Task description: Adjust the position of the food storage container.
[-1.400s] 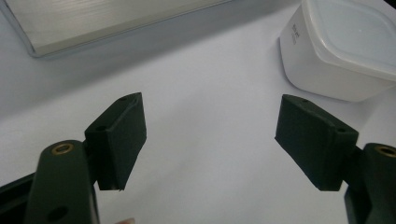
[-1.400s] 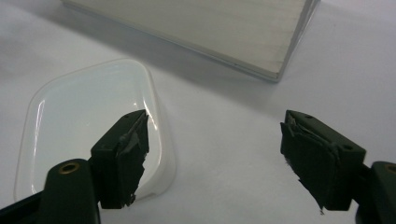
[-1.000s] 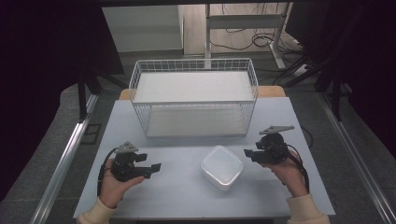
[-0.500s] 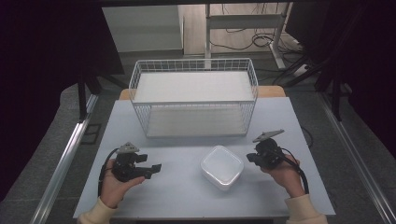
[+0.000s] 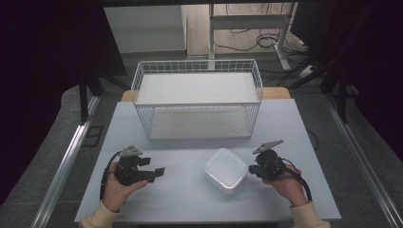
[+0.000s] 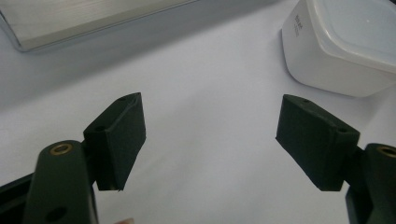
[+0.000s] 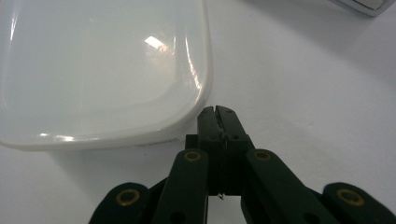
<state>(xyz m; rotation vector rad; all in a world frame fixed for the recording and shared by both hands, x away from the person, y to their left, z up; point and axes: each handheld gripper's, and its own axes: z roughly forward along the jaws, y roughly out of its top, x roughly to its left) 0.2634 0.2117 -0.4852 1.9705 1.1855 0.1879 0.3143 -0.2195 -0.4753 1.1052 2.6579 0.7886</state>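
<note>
A white lidded plastic container (image 5: 225,170) sits on the pale table, front centre. My right gripper (image 5: 252,169) is low at the container's right side. In the right gripper view its jaws (image 7: 217,114) are pressed together with nothing between them, their tips just beside the rounded corner of the container (image 7: 93,70). My left gripper (image 5: 159,172) rests at the front left, pointing right toward the container and well apart from it. Its pads stand wide open over bare table (image 6: 210,135), and the container (image 6: 345,46) lies beyond them to the right.
A white wire basket (image 5: 197,102) stands at the back of the table (image 5: 190,204), behind the container, with an open top. Bare tabletop lies between the two grippers and the front edge. Dark floor and desk legs surround the table.
My right hand has sunk toward the table and drawn in a little closer to the container's right side. The left hand and the container have stayed put.
</note>
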